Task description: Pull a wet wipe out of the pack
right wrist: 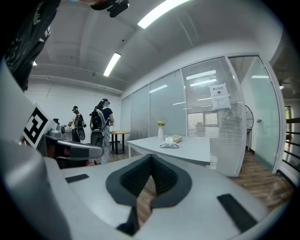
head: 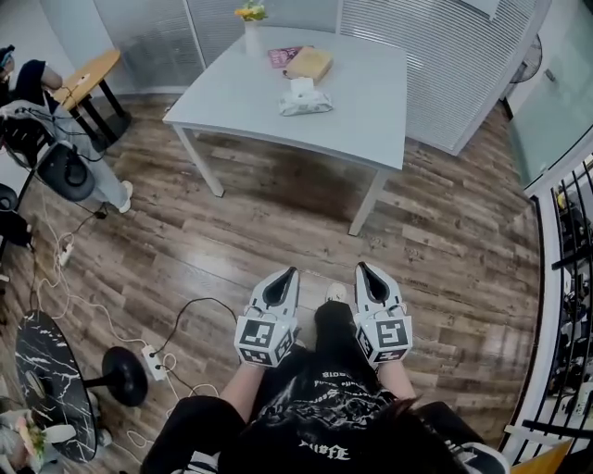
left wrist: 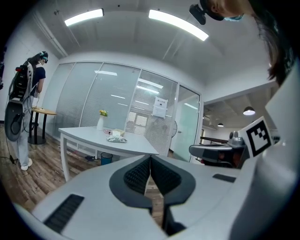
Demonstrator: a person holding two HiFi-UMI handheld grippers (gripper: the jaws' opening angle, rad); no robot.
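Observation:
The wet wipe pack (head: 305, 99) lies on a pale grey table (head: 371, 111) far ahead, with a white wipe sticking up from its top. It shows small in the left gripper view (left wrist: 116, 138) and in the right gripper view (right wrist: 169, 144). My left gripper (head: 289, 272) and right gripper (head: 362, 267) are held side by side close to my body, over the wooden floor, well short of the table. Both are shut with nothing between their jaws.
On the table also stand a white vase with flowers (head: 252, 28), a tan box (head: 309, 63) and a pink booklet (head: 281, 56). A blue bin (left wrist: 106, 158) sits under it. Cables and a power strip (head: 153, 361) lie on the floor at left. People stand by a round wooden table (right wrist: 117, 134).

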